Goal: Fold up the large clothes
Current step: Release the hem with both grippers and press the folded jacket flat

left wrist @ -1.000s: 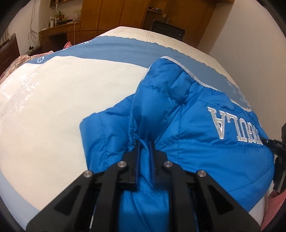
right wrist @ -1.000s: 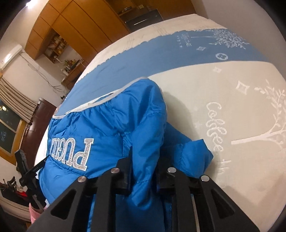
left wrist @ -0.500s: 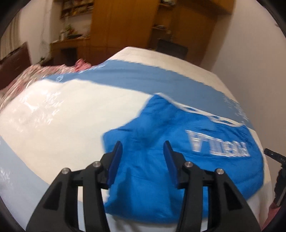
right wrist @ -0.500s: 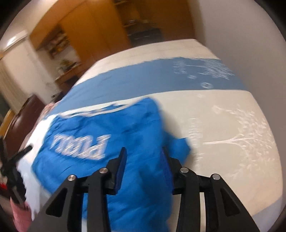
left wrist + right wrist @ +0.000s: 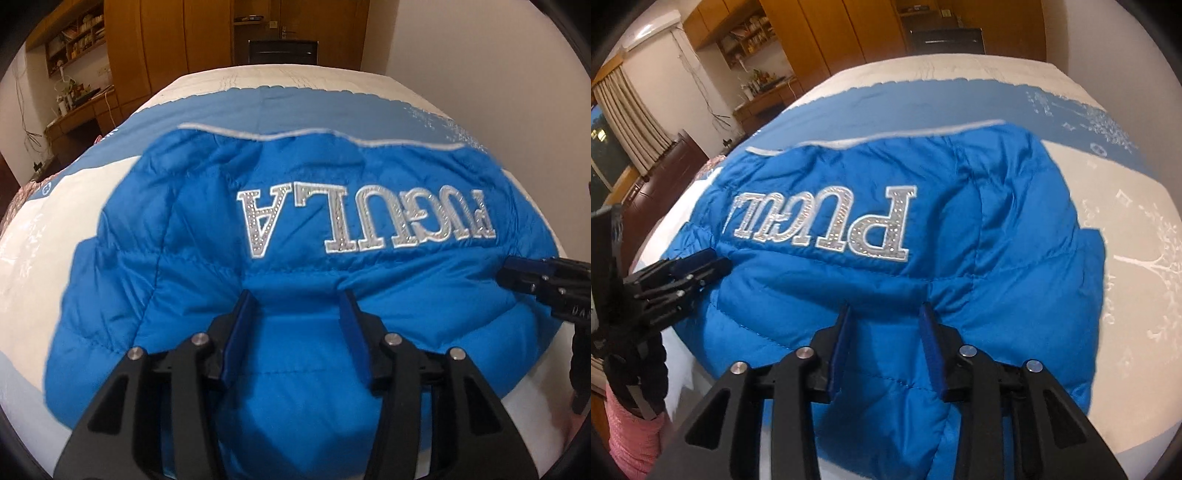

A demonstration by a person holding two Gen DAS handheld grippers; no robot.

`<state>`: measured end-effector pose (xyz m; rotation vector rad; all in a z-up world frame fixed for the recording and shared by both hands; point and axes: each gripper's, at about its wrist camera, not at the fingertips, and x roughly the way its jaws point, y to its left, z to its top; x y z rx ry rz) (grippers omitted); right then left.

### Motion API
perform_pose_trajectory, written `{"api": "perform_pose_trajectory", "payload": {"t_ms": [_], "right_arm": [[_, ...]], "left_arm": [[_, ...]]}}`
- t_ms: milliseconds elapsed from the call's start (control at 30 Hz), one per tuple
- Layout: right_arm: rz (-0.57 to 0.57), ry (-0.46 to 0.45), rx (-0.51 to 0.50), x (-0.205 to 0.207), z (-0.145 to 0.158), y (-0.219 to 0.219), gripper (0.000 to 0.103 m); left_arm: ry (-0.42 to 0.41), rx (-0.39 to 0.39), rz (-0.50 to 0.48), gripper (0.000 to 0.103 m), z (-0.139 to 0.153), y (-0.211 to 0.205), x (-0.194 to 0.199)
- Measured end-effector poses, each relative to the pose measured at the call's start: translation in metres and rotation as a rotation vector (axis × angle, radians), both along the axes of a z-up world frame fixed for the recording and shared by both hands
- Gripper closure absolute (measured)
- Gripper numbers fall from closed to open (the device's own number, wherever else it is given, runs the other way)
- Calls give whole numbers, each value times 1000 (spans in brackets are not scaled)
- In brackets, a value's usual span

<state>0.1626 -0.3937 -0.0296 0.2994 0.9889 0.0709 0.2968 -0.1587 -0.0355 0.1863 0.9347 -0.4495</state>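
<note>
A blue puffer jacket with silver letters lies folded on the bed, sleeves tucked in; it also shows in the right wrist view. My left gripper is open and empty, its fingers resting over the near part of the jacket. My right gripper is open and empty over the jacket's near part too. The right gripper shows at the right edge of the left wrist view. The left gripper shows at the left of the right wrist view.
The bed cover is white with a blue band beyond the jacket. Wooden wardrobes and a desk stand past the bed. A wall runs along the right side. Pink cloth lies at the near left.
Both grippers let go of the jacket's folded sleeves and opened. They pulled back and swung toward the middle of the near side, now over the jacket body.
</note>
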Motion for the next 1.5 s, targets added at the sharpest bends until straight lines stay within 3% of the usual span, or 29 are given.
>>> {"api": "perform_pose_trajectory", "payload": {"t_ms": [167,367,467,767,1500], "right_arm": [[-17,9,-1,2,-4,0,71],[-14,10,56,-11,21,0,68],[-1,21,30,-15,25,8,68],[9,35,1,-13,3,15,68],[22,16,-21,-12,-6,22,68]], "left_arm": [[17,-7,15,55,-4,3,1],[39,-41,35,56,19,8,-8],[32,-32,36,56,24,7,-16],[-13,33,32,55,7,-4,-22],[-24,35,24,55,0,-2,-24]]}}
